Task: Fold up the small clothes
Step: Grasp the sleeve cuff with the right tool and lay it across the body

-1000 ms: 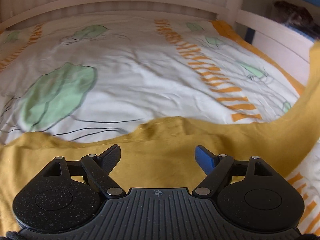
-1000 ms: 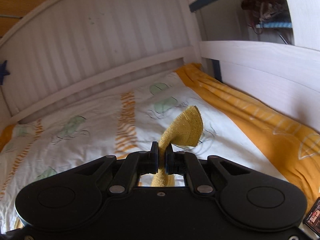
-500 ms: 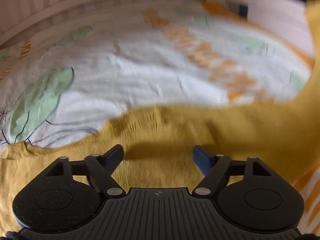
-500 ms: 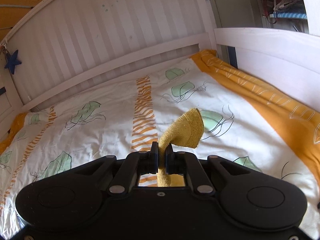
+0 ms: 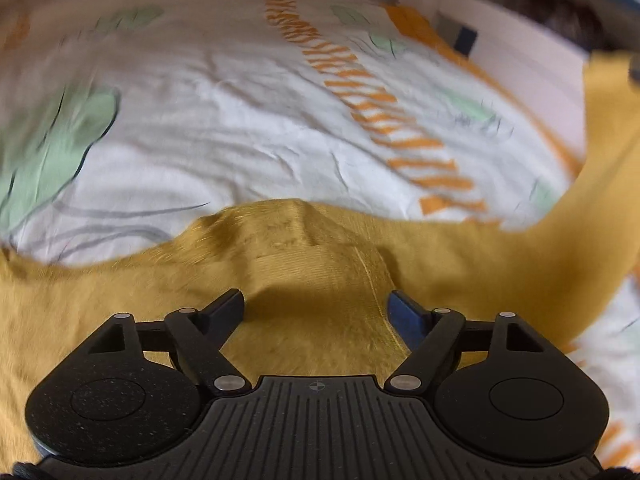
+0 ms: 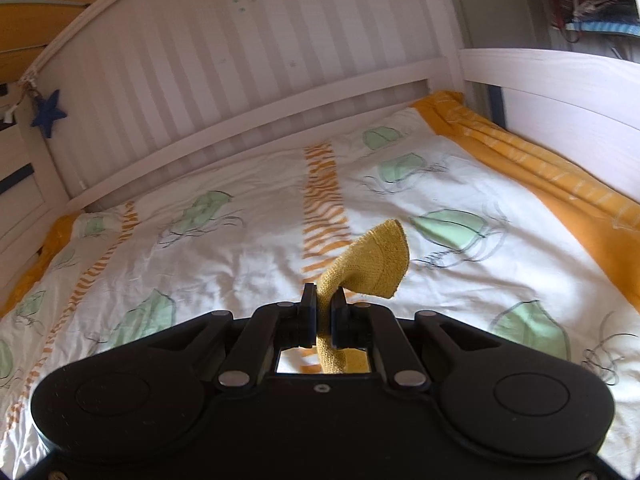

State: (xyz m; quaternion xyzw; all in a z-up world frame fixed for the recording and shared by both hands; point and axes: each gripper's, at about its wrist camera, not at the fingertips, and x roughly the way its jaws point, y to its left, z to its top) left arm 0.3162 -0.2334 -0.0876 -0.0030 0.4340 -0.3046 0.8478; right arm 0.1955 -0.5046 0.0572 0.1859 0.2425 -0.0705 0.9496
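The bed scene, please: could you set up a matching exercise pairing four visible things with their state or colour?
Things:
1. left hand-held gripper
2. right hand-held gripper
3. star ornament
4. duvet cover

States:
A. blue, hanging at the headboard
B. open over the yellow garment
C. white with green leaves
D. shut on the yellow garment

Pairs: 1-B, 2-D, 3-A, 4-C

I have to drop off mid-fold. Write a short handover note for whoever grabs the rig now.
Right tongs: shut on one end of the yellow garment, lifted off the bed.
Left tongs: open, low over the garment's body, gripping nothing.
Garment: mostly lying rumpled on the bed, with a strip rising to the right in the left view, toward the held end.
Done: one end picked up. No fold visible yet.
Left: probably grip with the left tongs, spread flat, then fold.
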